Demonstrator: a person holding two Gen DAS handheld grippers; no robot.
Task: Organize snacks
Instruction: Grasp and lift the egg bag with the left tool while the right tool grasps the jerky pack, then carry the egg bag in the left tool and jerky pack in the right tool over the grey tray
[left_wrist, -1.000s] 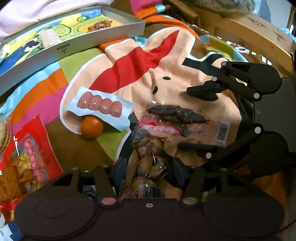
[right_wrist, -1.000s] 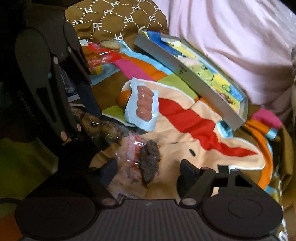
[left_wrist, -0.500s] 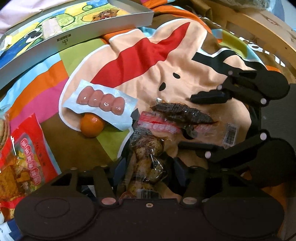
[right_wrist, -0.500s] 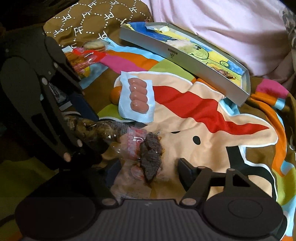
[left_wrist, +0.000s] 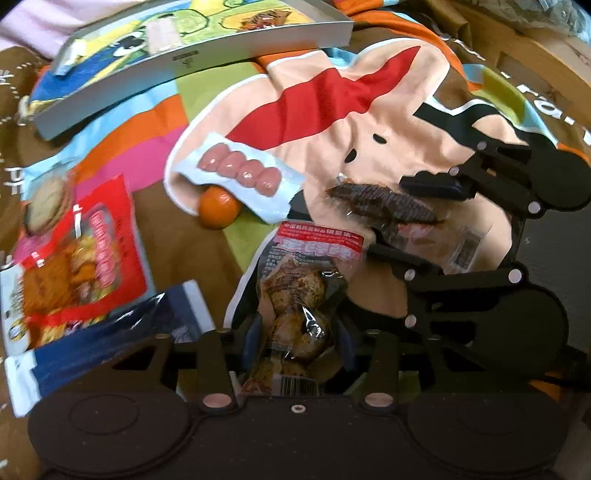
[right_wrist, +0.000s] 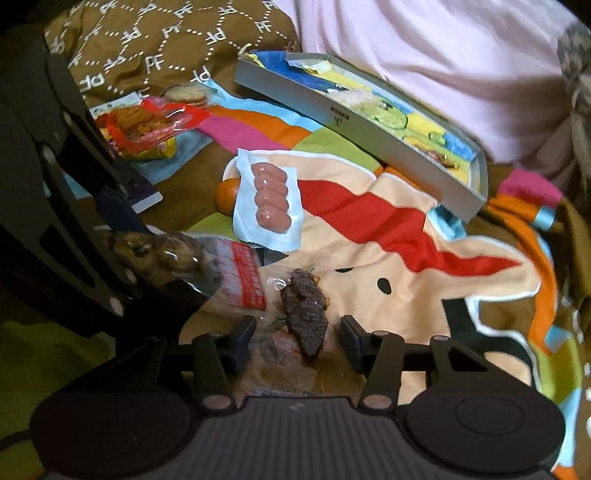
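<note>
Across the left of the left wrist view, a round biscuit (left_wrist: 46, 205) sits beside a glossy red snack bag (left_wrist: 79, 258) with pink characters, blurred past reading, and a dark blue packet (left_wrist: 110, 332) with white ends lies just below it. Further right, a flat blue-white sausage pack (left_wrist: 240, 177) showing four pink links rests partly on a small orange (left_wrist: 218, 208). Behind them stands a shallow grey tray (left_wrist: 192, 61) with a cartoon-printed floor and a small dark label on its wall, too small to read. Everything lies on a soft cartoon blanket (left_wrist: 332, 122) of peach, red and brown patches; its brown part carries dotted "PF" lettering in the right wrist view.

At centre the left gripper (left_wrist: 295, 341) is clenched on a clear crinkled egg pouch (left_wrist: 299, 295), lumpy brown contents inside, a red header with white Chinese characters on top and a barcode at its lower end. To its right, the right gripper (right_wrist: 297, 332) has its jaws spread, straddling without pinching a clear dried meat packet (right_wrist: 304, 314) holding a dark, ridged strip, barcode at one end, lying on the blanket.
</note>
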